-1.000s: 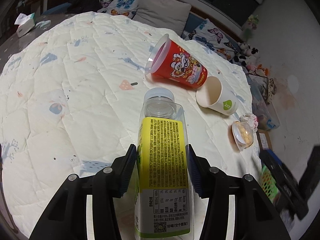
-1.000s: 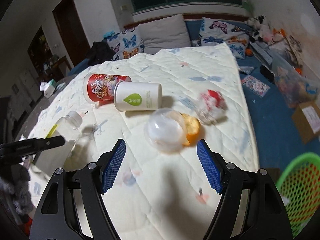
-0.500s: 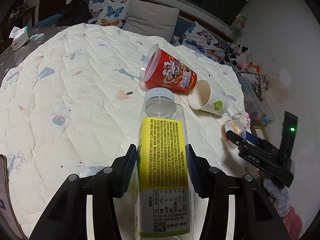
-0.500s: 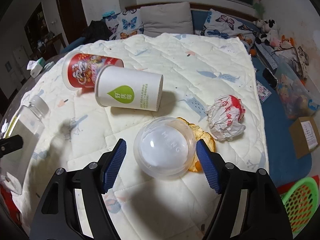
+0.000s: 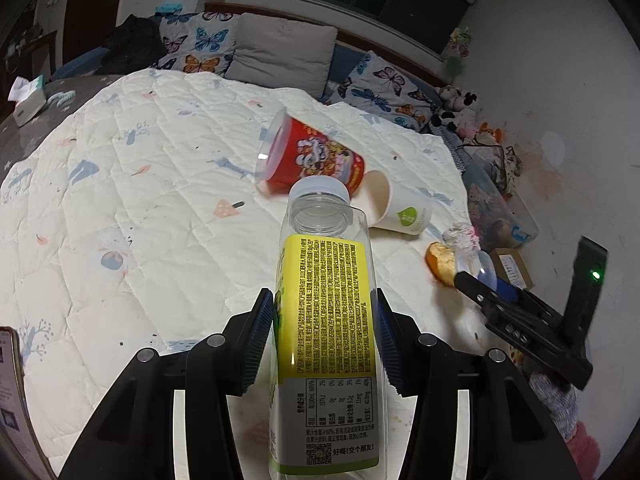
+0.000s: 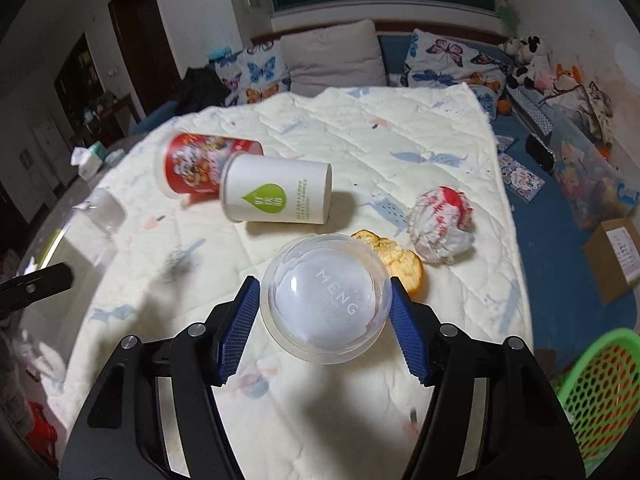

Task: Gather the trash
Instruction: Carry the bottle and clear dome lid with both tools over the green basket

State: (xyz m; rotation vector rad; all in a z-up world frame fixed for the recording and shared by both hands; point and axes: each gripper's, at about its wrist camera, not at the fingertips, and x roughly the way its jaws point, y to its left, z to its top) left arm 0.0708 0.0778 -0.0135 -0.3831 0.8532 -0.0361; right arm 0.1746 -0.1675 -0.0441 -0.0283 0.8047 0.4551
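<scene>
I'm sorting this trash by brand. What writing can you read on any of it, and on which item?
"MENG": clear dome lid; smaller line beneath unreadable.
"好喝!交个朋友!": bottle, bottom of yellow label; other print too small.
White cup: green drop logo, characters blurred.
Red cup: cartoon print, no legible words.

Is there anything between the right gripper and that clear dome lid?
Nothing visible. The dome lid already sits between the right gripper's fingers, whose jaws have just been closing on it. The orange peel lies just behind it, outside the jaws.
</scene>
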